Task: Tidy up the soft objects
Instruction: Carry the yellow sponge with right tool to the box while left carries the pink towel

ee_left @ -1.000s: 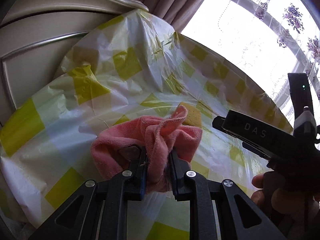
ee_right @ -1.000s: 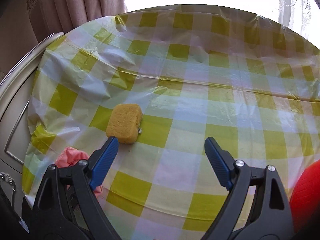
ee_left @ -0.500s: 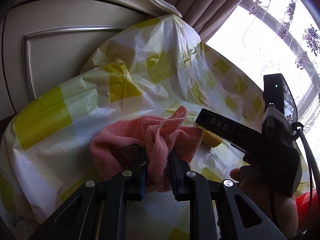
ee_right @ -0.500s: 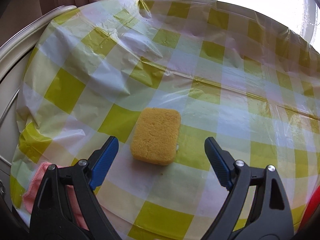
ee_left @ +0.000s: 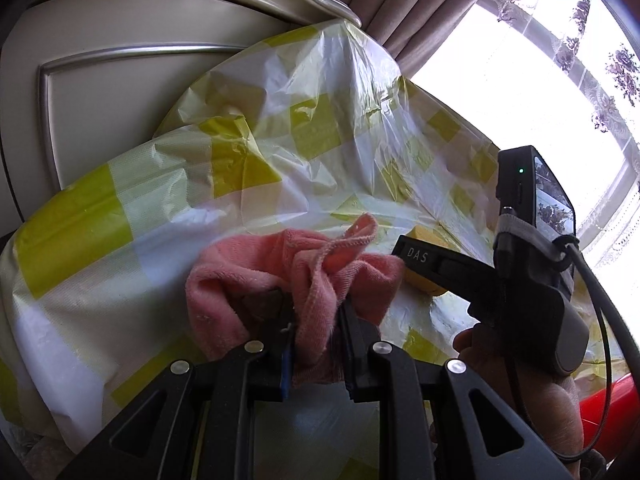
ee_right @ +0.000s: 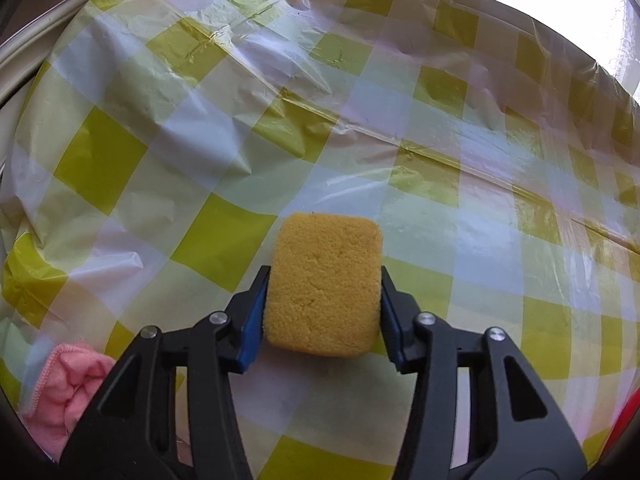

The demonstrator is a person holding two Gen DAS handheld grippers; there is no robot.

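A: On the checked tablecloth [ee_right: 132,160], near side, between blue pads: yellow sponge [ee_right: 324,284]. Lying flat, long side pointing far.

B: And the right gripper [ee_right: 322,312]?

A: Closed in on the sponge, one pad touching each long side. Fingers half apart, only as wide as the sponge allows. Cannot tell how hard pressed; no clear dent in the sides.

B: In the left view?

A: Left gripper [ee_left: 316,336] clamped on a bunched pink cloth [ee_left: 288,268]. Fingers nearly together, only a thick fold of cloth between them. Rest of the cloth bulging out on both sides and toward the far side, one hemmed corner sticking up.

B: Resting on the table or lifted?

A: Cannot tell from here. Seen also at the near left edge of the right view [ee_right: 64,388], low beside the gripper frame.

B: Something else in the left view?

A: Right gripper's body at the right, held by a hand [ee_left: 520,396], with a small piece of the sponge [ee_left: 420,280] showing under it. Red object [ee_left: 616,404] at the near right edge, kind not clear. Cream cabinet panel [ee_left: 120,92] far left, curtain [ee_left: 404,12] beside a bright window.
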